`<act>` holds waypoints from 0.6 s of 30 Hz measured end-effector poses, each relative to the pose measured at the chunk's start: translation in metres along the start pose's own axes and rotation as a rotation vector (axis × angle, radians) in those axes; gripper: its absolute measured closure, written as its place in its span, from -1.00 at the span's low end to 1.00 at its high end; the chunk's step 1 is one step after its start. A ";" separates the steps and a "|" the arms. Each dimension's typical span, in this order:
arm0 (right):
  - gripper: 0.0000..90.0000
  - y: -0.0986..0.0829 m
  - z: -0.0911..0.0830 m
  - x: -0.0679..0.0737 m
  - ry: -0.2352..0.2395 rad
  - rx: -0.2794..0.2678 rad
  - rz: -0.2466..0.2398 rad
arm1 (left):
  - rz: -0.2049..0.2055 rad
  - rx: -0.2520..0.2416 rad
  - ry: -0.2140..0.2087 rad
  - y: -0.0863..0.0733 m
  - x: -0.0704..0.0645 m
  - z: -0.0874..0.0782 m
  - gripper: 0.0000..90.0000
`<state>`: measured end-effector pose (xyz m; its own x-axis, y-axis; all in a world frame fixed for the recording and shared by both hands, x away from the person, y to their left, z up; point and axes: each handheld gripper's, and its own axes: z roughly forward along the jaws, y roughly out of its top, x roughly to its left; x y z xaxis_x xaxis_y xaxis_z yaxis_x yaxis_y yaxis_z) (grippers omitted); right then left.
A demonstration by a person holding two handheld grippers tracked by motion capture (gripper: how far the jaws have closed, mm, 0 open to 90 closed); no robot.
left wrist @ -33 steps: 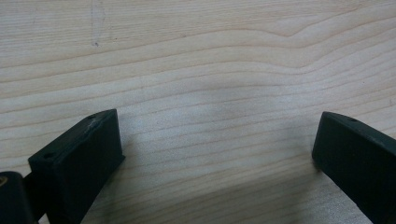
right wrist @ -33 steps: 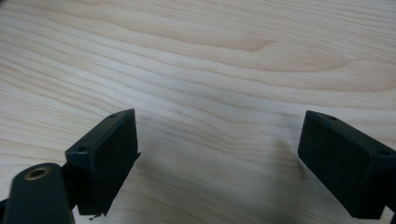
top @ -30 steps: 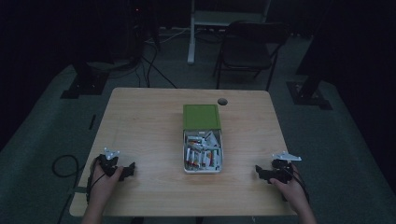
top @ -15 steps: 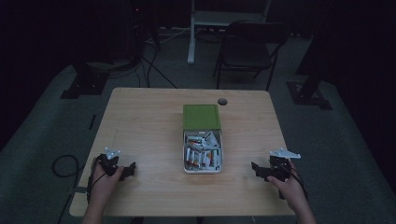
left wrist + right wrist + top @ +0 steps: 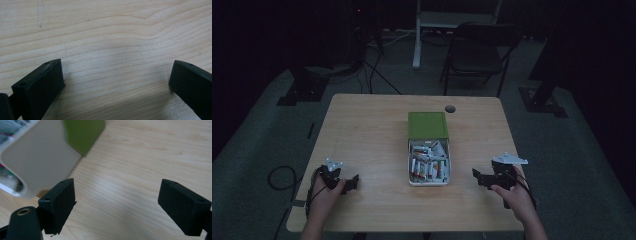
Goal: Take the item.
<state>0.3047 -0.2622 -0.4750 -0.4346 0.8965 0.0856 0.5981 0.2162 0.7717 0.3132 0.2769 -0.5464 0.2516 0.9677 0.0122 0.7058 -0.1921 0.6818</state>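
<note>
From the high view, a pale wooden surface [image 5: 362,130] carries a white box [image 5: 429,181] near its middle, its green lid [image 5: 427,125] hinged back and lying flat on the far side, and the box holds a jumble of small white packets with orange and green markings [image 5: 428,165]; what they are is too small to tell. The left gripper [image 5: 353,182] sits low at the near left corner of the surface, held in the person's left hand [image 5: 323,192], well apart from the box. The right gripper [image 5: 478,177] sits at the near right, held in the right hand [image 5: 511,192] with its grey three-cornered plate [image 5: 510,159] on top, its jaws pointing toward the box and near its right wall without touching it. A small dark round hole [image 5: 450,108] marks the surface just beyond the lid, and a folding chair [image 5: 479,50] stands on the floor behind. In the left gripper view, the left gripper [image 5: 116,77] has its jaws spread wide over bare wood grain, nothing between them. In the right gripper view, the right gripper [image 5: 117,195] likewise has its jaws spread wide and empty above the surface; the rounded white corner of the box [image 5: 37,160] rises just beyond the left-hand jaw, with the green lid [image 5: 83,132] behind it.
</note>
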 end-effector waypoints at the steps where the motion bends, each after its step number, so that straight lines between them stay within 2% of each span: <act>1: -0.69 0.002 0.000 0.002 0.006 -0.006 0.000 | 0.000 0.000 0.000 0.000 0.000 0.000 -1.00; 10: -0.69 0.025 -0.007 0.024 0.054 -0.057 -0.046 | -0.001 -0.001 0.000 0.000 0.000 0.000 -1.00; 18: -0.69 0.037 -0.010 0.042 0.096 -0.088 -0.086 | 0.000 0.000 0.000 0.000 0.000 0.000 -1.00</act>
<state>0.3015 -0.2204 -0.4370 -0.5468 0.8340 0.0740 0.4965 0.2518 0.8307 0.3132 0.2769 -0.5464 0.2515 0.9678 0.0120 0.7057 -0.1919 0.6820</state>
